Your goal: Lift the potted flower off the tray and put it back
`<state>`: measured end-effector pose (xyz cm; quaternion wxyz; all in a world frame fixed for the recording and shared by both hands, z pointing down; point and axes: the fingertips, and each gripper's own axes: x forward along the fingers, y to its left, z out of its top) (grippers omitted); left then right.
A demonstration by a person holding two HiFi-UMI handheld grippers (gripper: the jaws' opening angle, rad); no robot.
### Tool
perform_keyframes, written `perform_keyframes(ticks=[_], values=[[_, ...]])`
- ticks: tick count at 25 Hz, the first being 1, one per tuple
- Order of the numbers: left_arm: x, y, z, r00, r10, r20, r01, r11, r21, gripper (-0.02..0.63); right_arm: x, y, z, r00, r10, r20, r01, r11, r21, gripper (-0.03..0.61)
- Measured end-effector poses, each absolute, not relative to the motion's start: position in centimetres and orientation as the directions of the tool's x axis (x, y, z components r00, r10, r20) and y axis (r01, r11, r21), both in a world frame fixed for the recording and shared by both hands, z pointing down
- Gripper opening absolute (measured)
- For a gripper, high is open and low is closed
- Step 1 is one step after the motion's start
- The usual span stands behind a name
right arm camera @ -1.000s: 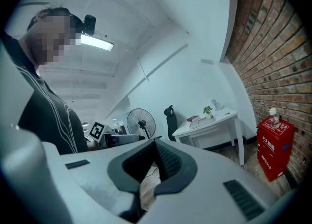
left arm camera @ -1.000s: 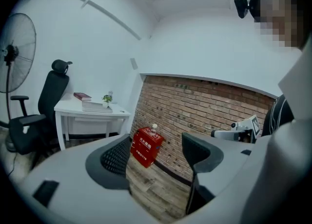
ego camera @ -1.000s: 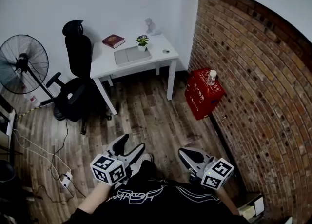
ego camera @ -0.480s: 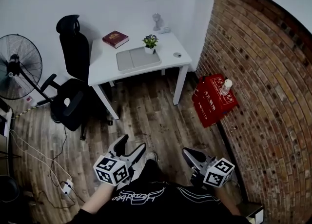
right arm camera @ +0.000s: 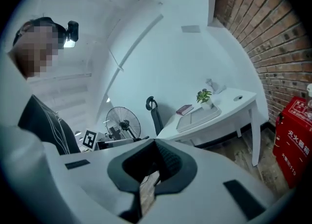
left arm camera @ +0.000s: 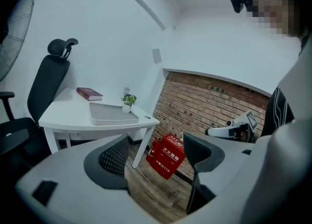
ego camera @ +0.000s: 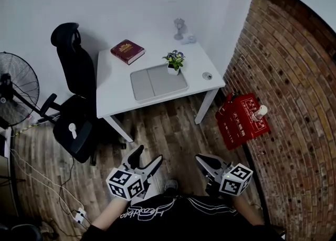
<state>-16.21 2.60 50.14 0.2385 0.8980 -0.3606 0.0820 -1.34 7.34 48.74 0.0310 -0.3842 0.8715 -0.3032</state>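
Note:
The potted flower [ego camera: 174, 61], a small green plant in a white pot, stands at the far edge of the grey tray [ego camera: 152, 85] on the white desk [ego camera: 113, 90]. Both grippers hover low over the wooden floor, well short of the desk. My left gripper [ego camera: 145, 160] is open with nothing between its jaws. My right gripper [ego camera: 203, 161] has its jaws together and holds nothing. In the left gripper view the flower [left arm camera: 128, 102] and tray [left arm camera: 109, 115] lie ahead, beyond the gripper [left arm camera: 156, 151]. The right gripper view shows the flower [right arm camera: 204, 97] on the tray [right arm camera: 197, 116], far past the gripper [right arm camera: 155, 142].
A red book [ego camera: 127, 51], a glass ornament [ego camera: 179, 24] and a small round object [ego camera: 208, 75] share the desk. A black office chair [ego camera: 73, 98] and a fan [ego camera: 13, 90] stand left. A red box [ego camera: 242, 122] with a bottle [ego camera: 259, 112] sits by the brick wall [ego camera: 299, 87].
The desk has come nearer and lower in the head view as the person walked towards it. Both grippers were carried forward along with the person.

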Motion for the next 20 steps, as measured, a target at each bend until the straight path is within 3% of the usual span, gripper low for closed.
perform_keyframes(ticks=[8, 20], values=[[-14.7, -4.5, 49.9, 0.719, -0.607, 0.338, -0.693, -0.662, 0.285, 0.350, -1.1, 1.4, 48.2, -0.700, -0.691, 0.181, -0.659, 0.528, -0.535, -0.002], [-9.0, -18.7, 51.2, 0.661, -0.637, 0.397, -0.739, -0.643, 0.199, 0.354, 5.3, -11.2, 47.9, -0.690, -0.708, 0.148, -0.655, 0.524, -0.545, -0.002]])
